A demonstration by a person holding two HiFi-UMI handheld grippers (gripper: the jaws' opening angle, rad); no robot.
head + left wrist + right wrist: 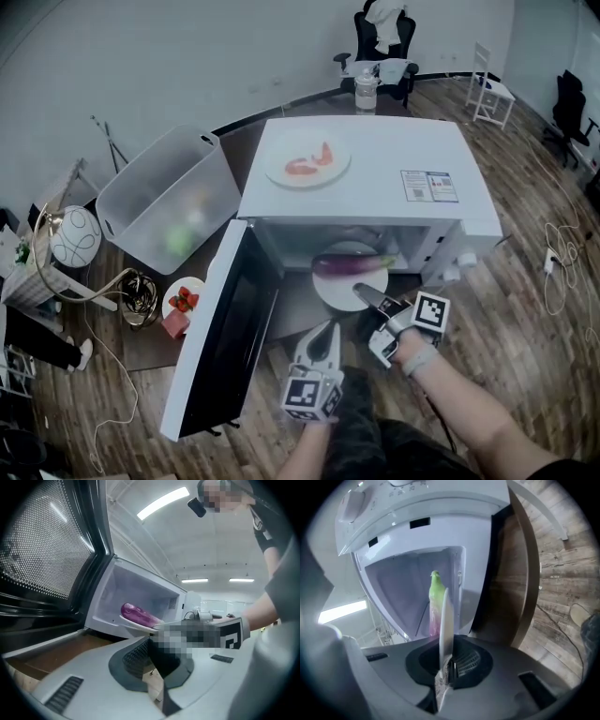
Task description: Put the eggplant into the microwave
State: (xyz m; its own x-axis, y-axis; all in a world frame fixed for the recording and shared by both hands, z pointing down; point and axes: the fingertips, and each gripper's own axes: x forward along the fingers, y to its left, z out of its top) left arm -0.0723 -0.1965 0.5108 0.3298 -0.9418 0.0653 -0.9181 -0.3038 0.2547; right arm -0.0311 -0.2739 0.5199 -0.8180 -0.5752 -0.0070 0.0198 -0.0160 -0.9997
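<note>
Left claw pressed together, empty, idle; right claw pinching round white plate rim so purple eggplant rides into open white microwave

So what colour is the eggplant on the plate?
Purple body, green stem end. The eggplant shows best in the head view, on a white plate.

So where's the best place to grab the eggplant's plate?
Grip the plate by its near rim, from the open front of the microwave: it's thin and flat, and the eggplant lies across the middle. The right gripper pinches there.
</note>
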